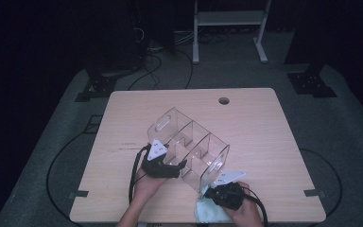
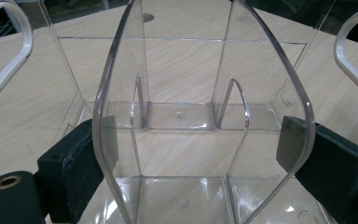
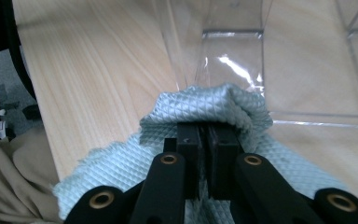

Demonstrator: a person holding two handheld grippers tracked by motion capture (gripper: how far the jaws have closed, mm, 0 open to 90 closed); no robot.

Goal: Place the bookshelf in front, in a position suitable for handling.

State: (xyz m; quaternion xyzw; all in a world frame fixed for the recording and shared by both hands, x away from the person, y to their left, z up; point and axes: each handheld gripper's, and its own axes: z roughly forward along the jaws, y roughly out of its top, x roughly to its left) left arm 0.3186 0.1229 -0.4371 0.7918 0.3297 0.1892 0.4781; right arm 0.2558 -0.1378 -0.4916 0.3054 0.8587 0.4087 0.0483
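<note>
A clear plastic organizer point(image 1: 189, 142) with several compartments and a handle cutout in each end wall lies at an angle on the wooden table point(image 1: 260, 127). My left gripper point(image 1: 182, 165) is at its near long side. In the left gripper view the two jaws of this gripper point(image 2: 198, 144) stand wide apart, pressed on either side of the organizer's point(image 2: 200, 70) curved clear wall. My right gripper point(image 1: 222, 191) is shut on a pale teal waffle cloth point(image 1: 207, 210) at the organizer's near end. The cloth point(image 3: 214, 102) bulges over that gripper's point(image 3: 207, 140) tips, close to the clear wall point(image 3: 233, 46).
A round cable hole point(image 1: 224, 100) sits near the table's far edge. Bare wood lies to the right and behind the organizer. Cables run over the grey floor point(image 1: 52, 165), and a white frame stand point(image 1: 229, 28) is at the back.
</note>
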